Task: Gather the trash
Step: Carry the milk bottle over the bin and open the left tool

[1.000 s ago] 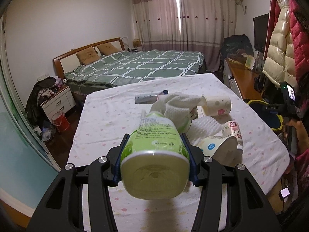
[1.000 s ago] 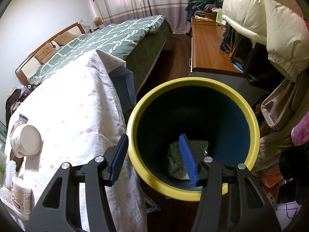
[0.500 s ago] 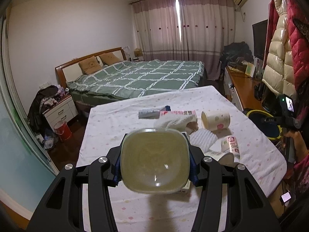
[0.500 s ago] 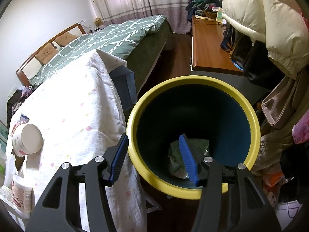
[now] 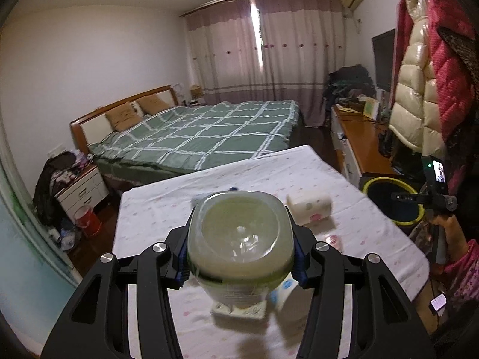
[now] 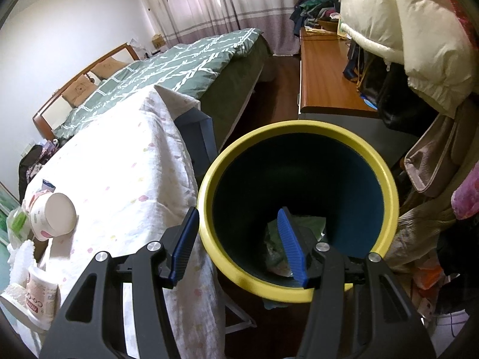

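Note:
My left gripper [image 5: 239,257] is shut on a green plastic bottle [image 5: 239,239], held above the white-clothed table [image 5: 359,218] with its base toward the camera. Paper cups [image 5: 310,209] lie on the table behind it. My right gripper [image 6: 238,248] is open and straddles the near rim of a yellow-rimmed dark bin [image 6: 299,206], one finger outside and one inside. Green crumpled trash [image 6: 299,227] lies at the bin's bottom. The bin also shows in the left wrist view [image 5: 392,200], beside the table's right edge.
Cups [image 6: 52,215] and a white cloth [image 6: 21,257] lie on the table's left part in the right wrist view. A green-quilted bed [image 5: 203,128] stands behind the table. A wooden desk [image 6: 326,86] and hanging coats [image 6: 398,30] stand to the right.
My left gripper has lifted the bottle off the table and tipped it so its base faces the camera; the table items now sit lower and farther. The right gripper has barely moved.

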Tool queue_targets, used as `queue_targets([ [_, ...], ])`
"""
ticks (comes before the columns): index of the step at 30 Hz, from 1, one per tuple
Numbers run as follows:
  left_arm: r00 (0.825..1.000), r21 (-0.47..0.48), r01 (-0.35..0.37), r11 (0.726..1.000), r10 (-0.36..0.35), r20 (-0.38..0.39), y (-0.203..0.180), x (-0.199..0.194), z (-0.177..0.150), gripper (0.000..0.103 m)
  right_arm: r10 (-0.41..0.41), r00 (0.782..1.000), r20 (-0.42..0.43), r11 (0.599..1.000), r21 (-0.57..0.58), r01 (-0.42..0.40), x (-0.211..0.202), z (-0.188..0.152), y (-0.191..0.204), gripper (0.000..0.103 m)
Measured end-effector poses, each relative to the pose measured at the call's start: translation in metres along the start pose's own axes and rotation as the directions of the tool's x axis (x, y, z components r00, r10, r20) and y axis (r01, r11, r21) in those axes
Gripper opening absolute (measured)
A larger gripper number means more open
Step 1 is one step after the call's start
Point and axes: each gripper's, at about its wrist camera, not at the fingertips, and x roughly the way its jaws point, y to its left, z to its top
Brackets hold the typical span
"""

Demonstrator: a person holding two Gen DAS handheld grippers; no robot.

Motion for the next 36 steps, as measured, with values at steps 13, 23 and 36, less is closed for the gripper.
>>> queue_targets([
  [13, 0.957, 0.106, 0.284, 0.953, -0.276, -0.086, -0.139, 0.085, 0.063, 0.051, -0.005, 0.995, 0.100, 1.000, 0.024, 0.003, -0.053, 0.005, -0.051, 0.052],
  [23, 0.899, 0.151, 0.428, 0.891, -0.404, -0.166, -0.265, 0.152, 0.089, 0.051, -0.039, 0.989, 0.145, 0.997, 0.070, 0.029, -0.078, 0.002, -0.095, 0.052],
  [36, 0.854, 0.165, 0.500, 0.850, -0.452, -0.257, -0.385, 0.231, 0.088, 0.051, -0.078, 0.989, 0.122, 0.994, 0.084, 0.069, -0.084, -0.010, -0.116, 0.053],
])
